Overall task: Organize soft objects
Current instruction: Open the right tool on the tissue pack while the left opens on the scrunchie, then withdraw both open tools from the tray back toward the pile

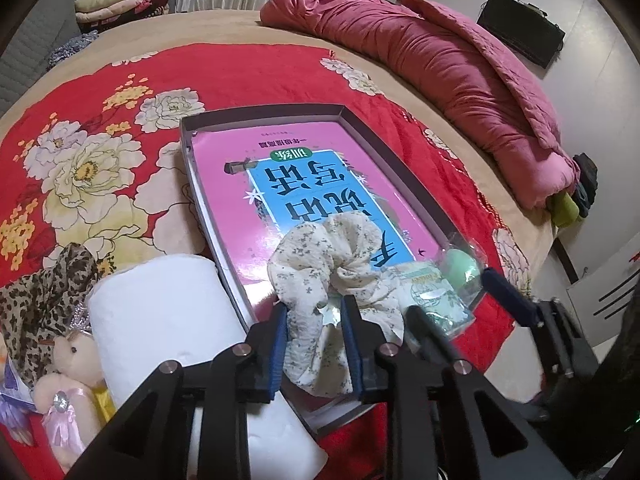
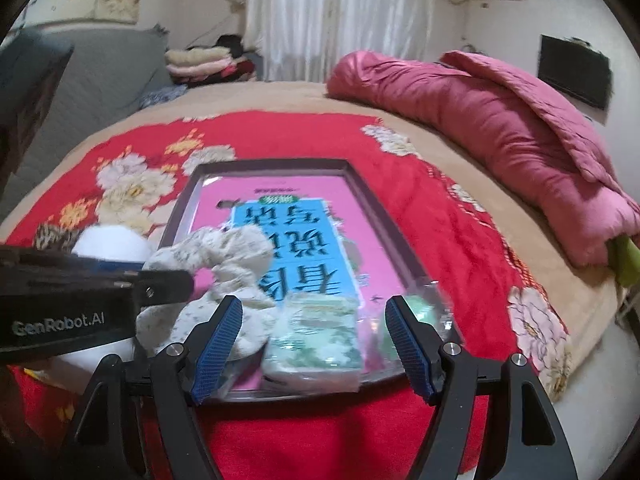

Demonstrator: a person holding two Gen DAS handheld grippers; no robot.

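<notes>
Cream floral cloth, a ruffled scrunchie (image 1: 332,268), was pinched between the blue pads of the left gripper (image 1: 314,344), its jaws closed onto a lower fold while the rest of the ring lay over the near end of the shallow grey box (image 1: 264,114). Just right of it, a green-printed tissue packet (image 2: 316,336) sat inside the box, and the right gripper (image 2: 314,344) hung with its jaws spread wide on either side of that packet, touching nothing. A clear bag with a green round thing (image 1: 460,264) lay in the near right corner. Beneath them a pink and blue book (image 1: 320,184) filled the box. Left of the box stood a white paper roll (image 1: 160,312), a pink plush doll (image 1: 68,376) and a leopard-print cloth (image 1: 44,296). Farther off, the red flowered blanket (image 1: 248,76) spread away toward a rolled pink quilt (image 1: 440,64).
</notes>
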